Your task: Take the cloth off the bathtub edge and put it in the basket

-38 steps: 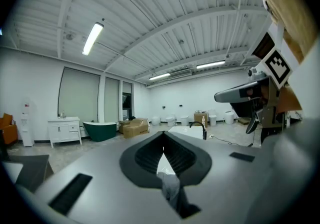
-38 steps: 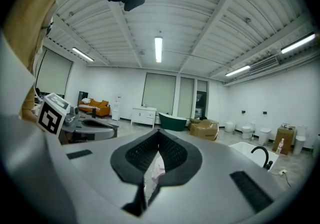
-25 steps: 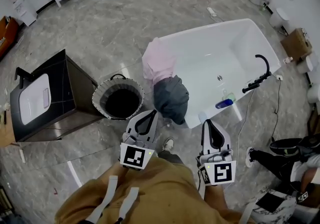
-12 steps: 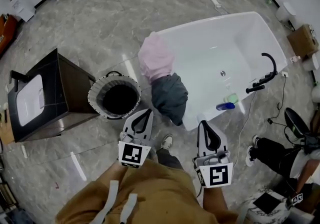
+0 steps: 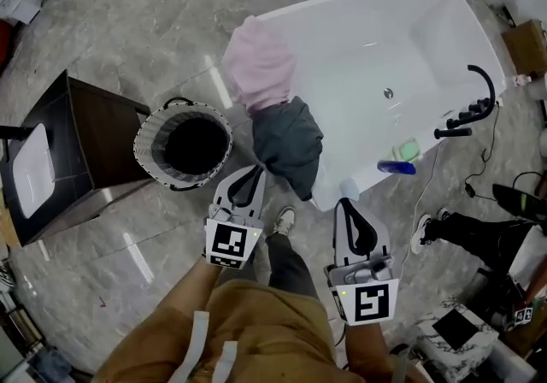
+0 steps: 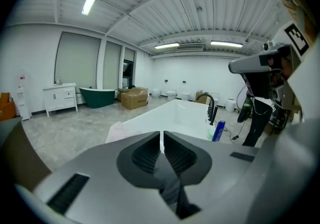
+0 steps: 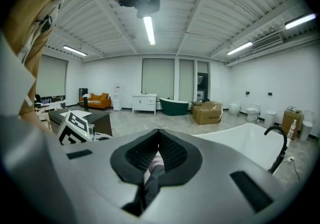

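- Marble floor [image 5: 128, 48] carries a white bathtub [image 5: 359, 56].
- Basket [image 5: 145, 138] stands beside the tub's end.
- Pink cloth [image 5: 256, 65] and dark grey cloth [image 5: 286, 144] drape over the tub edge, touching.
- Left gripper [image 5: 256, 170] and right gripper [image 5: 344, 203] hover nearby, jaws together, empty.

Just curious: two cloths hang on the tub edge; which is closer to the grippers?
The dark grey cloth; the pink cloth lies farther away, beyond it.
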Available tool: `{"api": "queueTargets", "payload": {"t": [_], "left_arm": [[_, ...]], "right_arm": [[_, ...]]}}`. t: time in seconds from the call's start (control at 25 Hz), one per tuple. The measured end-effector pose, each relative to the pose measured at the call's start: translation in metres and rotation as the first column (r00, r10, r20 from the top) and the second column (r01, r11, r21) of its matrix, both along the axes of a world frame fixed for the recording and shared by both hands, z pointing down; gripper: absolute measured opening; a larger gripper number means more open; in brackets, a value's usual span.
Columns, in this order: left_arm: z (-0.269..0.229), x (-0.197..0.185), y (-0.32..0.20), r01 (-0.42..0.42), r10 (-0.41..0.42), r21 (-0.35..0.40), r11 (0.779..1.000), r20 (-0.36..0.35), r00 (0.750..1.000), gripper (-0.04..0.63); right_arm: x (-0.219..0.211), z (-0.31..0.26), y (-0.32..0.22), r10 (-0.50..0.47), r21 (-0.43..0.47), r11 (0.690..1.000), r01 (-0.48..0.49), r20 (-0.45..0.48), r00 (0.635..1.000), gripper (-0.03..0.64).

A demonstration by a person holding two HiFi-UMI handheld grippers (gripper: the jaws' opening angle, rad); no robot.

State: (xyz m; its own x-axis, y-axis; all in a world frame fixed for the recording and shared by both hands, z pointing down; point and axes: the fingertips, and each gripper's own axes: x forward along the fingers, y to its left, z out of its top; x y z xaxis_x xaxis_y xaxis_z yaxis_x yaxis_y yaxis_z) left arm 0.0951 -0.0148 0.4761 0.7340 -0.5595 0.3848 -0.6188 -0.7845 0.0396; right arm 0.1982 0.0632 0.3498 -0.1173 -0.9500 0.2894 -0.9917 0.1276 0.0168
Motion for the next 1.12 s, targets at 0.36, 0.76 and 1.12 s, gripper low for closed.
{"api": "queueTargets", "payload": {"t": [0.36, 0.76, 1.12], "left_arm": [[0.099, 0.043, -0.013, -0.006, 0.009, -0.115, 0.993, 0.022, 1.0, 0.035], [0.178, 0.06, -0.033, 0.049, -0.035, -0.189, 0.981, 0.079, 0.996, 0.11], [0.233, 0.074, -0.045, 0.082, -0.054, -0.234, 0.969, 0.125, 0.991, 0.168]], "right_arm": [[0.012, 0.054, -0.014, -0.002, -0.034, 0.999, 0.003, 0.038, 0.999, 0.005], [0.026, 0.111, -0.015, -0.016, -0.102, 0.995, 0.023, 0.071, 0.997, 0.005], [0.041, 0.141, -0.022, -0.017, -0.13, 0.991, 0.026, 0.066, 0.998, 0.005]]}}
